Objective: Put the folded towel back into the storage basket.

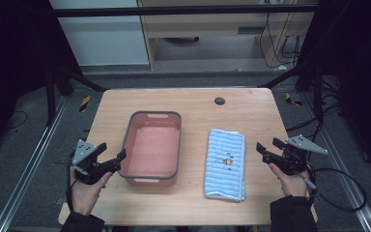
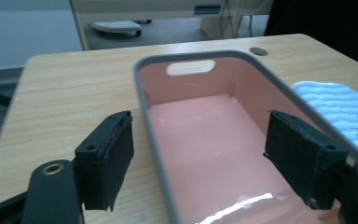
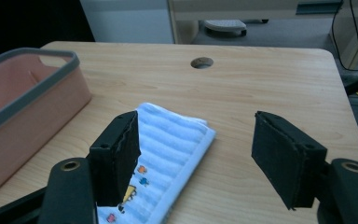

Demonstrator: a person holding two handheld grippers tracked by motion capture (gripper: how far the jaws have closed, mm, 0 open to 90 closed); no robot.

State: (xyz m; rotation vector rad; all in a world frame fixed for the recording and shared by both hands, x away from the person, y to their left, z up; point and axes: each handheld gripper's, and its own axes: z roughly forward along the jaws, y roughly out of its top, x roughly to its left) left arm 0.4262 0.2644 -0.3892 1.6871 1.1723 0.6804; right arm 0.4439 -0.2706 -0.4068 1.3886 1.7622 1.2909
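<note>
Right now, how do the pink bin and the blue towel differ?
The pink bin is a rigid, grey-rimmed, empty container; the blue towel is soft, ribbed and folded flat. The bin lies by the open left tongs, the towel by the open right tongs. Both rest lengthwise on the wooden table.

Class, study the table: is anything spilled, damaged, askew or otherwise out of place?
Nothing stands out. The pink tub sits upright and empty on the table, the blue towel lies neatly folded beside it, and the left gripper and right gripper are open, holding nothing.
</note>
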